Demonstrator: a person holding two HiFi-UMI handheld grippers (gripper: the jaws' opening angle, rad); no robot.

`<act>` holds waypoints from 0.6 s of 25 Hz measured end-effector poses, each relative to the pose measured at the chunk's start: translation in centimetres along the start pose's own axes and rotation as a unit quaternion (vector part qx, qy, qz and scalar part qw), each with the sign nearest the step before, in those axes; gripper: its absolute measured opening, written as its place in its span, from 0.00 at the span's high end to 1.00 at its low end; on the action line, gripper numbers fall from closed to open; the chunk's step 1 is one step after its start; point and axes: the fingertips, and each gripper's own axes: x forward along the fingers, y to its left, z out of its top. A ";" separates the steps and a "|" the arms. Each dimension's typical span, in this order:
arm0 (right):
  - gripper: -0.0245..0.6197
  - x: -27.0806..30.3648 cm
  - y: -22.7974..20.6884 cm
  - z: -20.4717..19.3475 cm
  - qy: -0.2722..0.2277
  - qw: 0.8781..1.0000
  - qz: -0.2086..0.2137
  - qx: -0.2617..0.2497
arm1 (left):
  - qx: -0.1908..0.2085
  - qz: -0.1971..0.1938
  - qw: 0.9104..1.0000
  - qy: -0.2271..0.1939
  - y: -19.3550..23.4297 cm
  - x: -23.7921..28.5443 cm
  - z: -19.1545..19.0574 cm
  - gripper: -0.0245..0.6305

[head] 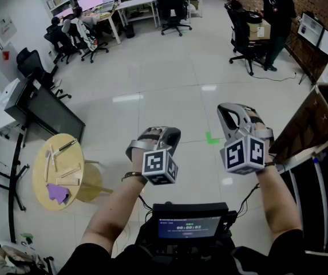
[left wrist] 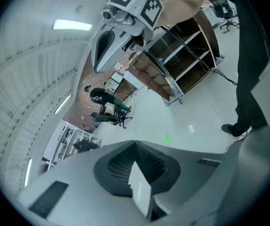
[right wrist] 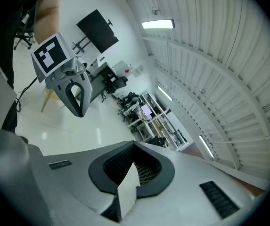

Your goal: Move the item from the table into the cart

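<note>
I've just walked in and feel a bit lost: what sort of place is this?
Probably an open-plan office or lab workroom: desks with monitors along the far wall, swivel chairs on a pale tiled floor, plus a shelved cart and a small round table.

Items left on the table [head: 39, 183], with the cart [head: 309, 122] well apart.
A crumpled purple piece [head: 56, 192] is seen at the near edge of the round yellow table, with pale flat strips [head: 66, 173] and a dark pen [head: 67, 146] laid beyond it. The cart, metal-framed with brown panels and open shelves, is stood at far right.
</note>
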 end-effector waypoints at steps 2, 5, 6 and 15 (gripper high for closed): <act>0.95 2.6 0.5 3.8 -0.022 1.000 0.004 0.014 | -0.026 0.011 1.000 0.005 1.3 -1.7 -3.7 0.95; 0.95 6.6 2.1 10.3 -0.056 0.998 0.016 0.036 | -0.075 0.022 0.997 0.021 2.5 -4.8 -10.7 0.95; 0.95 8.1 2.7 12.8 -0.065 0.997 0.022 0.041 | -0.092 0.026 0.995 0.029 2.9 -6.0 -13.4 0.95; 0.95 24.5 11.5 36.0 -0.151 0.980 0.091 0.089 | -0.212 0.098 0.967 0.100 6.4 -18.7 -40.7 0.95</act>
